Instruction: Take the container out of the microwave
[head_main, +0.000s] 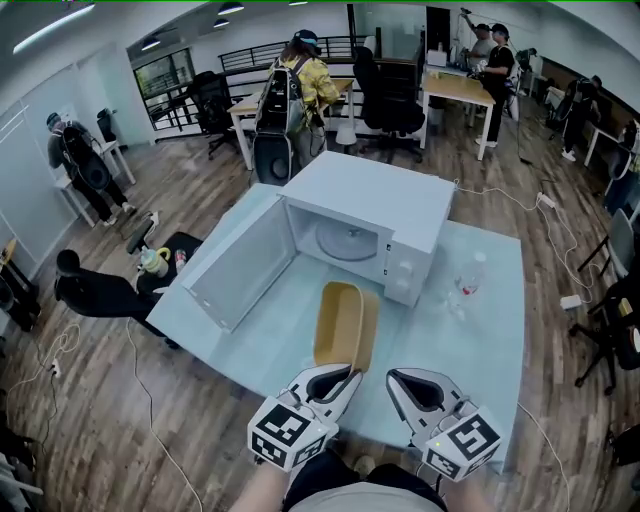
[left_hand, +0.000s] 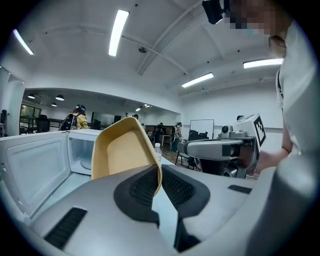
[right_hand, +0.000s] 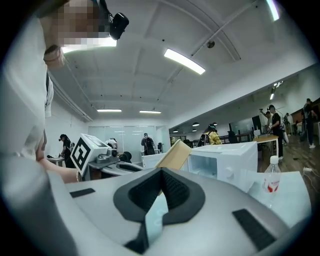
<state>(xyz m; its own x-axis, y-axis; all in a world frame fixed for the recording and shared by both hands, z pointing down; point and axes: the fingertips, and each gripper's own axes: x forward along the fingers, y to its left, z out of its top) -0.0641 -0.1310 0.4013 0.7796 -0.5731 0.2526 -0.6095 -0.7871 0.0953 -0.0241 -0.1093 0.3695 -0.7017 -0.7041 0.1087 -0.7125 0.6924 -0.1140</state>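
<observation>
Already the container (head_main: 345, 325) is out, clamped by its rim in the left gripper's (head_main: 348, 374) fingers at six o'clock of the open microwave (head_main: 375, 215), above the table (head_main: 490, 330) — right gripper (head_main: 393, 377) fingers together, empty — so probably only set-down remains.

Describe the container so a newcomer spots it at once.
Find the white microwave, door open, on the pale blue table. In front of it the left gripper holds a shallow tan container tilted up by its rim. It is the only tan thing there; the bottle is clear.
</observation>
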